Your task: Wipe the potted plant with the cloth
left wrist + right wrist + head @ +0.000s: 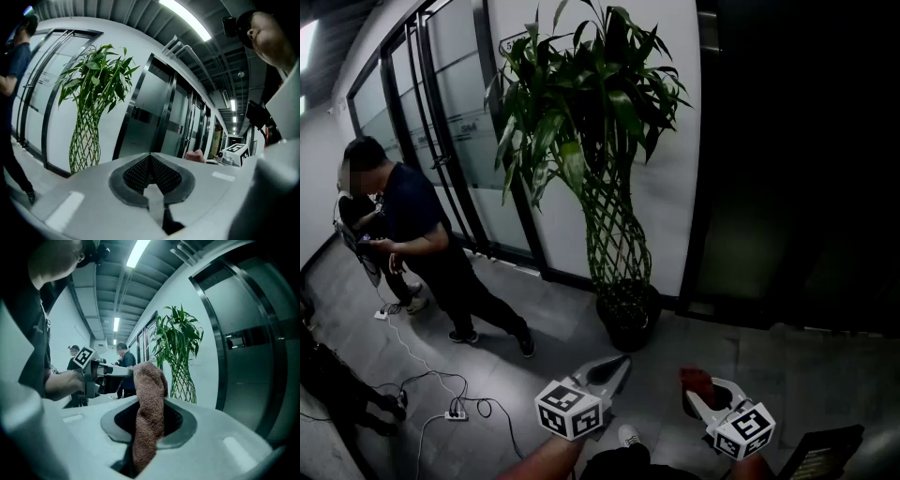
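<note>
**Left gripper** (151, 160): jaws together, nothing between them. In the head view it sits at lower centre, tips aimed toward the pot (629, 315).

**Right gripper** (149, 405): jaws clamped on the cloth (149, 380), a reddish-brown towelling piece that stands above the jaws and hangs down below them. In the head view it sits at lower right of centre.

**Potted plant** (605, 131): upper centre of the head view. It has a leafy green crown over a lattice of woven stems. The dark pot stands on the grey floor (553, 328) against a white wall panel (675, 187). Both grippers are well apart from it.

**Surroundings:**
- Glass doors (441, 112) stand at upper left.
- A person (422, 234) stands at middle left, near the plant's left side, hands together at the chest.
- A power strip (457, 413) with white cable (412, 361) lies on the floor at lower left.
- A dark slatted object (820, 455) fills the lower right corner; what it is cannot be told.
</note>
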